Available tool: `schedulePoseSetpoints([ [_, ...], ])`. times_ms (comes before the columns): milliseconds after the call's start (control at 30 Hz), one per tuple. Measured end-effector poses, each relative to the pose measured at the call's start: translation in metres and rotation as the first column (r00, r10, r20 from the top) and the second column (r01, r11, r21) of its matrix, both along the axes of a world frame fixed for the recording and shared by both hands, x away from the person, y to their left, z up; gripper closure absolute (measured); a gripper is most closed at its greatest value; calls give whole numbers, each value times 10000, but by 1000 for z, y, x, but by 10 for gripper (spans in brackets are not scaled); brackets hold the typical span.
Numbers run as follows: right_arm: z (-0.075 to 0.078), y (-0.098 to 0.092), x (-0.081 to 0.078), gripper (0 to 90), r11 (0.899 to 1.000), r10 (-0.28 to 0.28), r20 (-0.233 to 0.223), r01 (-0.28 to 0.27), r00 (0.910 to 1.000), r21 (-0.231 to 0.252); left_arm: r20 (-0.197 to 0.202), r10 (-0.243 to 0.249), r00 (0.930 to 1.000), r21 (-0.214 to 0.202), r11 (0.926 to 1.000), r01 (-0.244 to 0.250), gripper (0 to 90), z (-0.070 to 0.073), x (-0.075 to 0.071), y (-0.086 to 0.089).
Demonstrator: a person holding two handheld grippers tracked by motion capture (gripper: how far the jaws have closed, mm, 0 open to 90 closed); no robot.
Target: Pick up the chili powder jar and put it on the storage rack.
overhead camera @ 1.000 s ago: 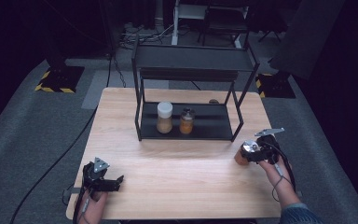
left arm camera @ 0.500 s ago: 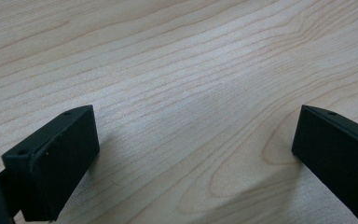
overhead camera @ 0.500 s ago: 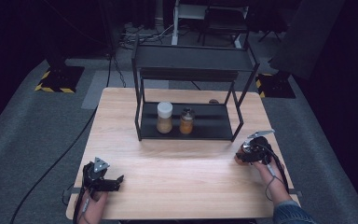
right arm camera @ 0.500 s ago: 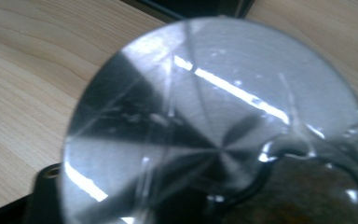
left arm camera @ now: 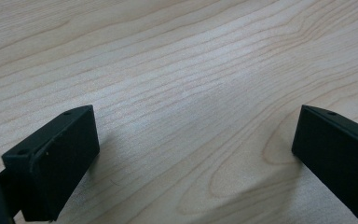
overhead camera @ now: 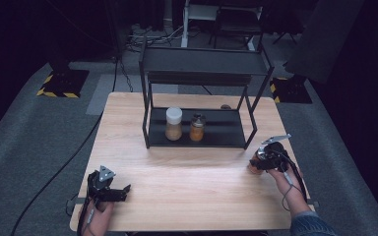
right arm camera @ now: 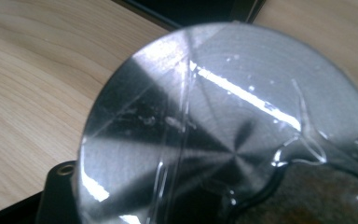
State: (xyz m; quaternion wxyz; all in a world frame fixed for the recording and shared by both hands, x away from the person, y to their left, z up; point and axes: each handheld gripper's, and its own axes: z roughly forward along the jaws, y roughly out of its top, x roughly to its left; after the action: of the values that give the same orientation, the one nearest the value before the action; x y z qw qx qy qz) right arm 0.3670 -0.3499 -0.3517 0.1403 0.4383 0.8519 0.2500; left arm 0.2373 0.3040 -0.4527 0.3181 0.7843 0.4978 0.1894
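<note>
Right claw [overhead camera: 260, 162] slid its jar [overhead camera: 254, 166] inward from the table [overhead camera: 192, 187] edge.

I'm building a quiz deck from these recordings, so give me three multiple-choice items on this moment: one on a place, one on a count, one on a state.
1. Where does the white-lidded jar stand?
A. on the rack's lower shelf
B. on the rack's top shelf
C. on the floor

2. How many jars stand on the black rack?
A. none
B. two
C. five

3. How are the jaws of the left hand-held gripper?
A. shut on a jar
B. shut on a cloth
C. open, nothing between them

Answers:
1 A, it sits under the top shelf beside the dark-lidded jar.
2 B, those two alone.
3 C, bare table shows between the jaws.
</note>
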Motion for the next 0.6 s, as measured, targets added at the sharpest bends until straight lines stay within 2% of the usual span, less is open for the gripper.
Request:
schedulePoseSetpoints([
  [600, 72, 10, 1, 305, 9994, 298, 469, -306, 9985, 153, -4, 3, 10000, 9, 10000, -3, 3, 0, 0, 0],
])
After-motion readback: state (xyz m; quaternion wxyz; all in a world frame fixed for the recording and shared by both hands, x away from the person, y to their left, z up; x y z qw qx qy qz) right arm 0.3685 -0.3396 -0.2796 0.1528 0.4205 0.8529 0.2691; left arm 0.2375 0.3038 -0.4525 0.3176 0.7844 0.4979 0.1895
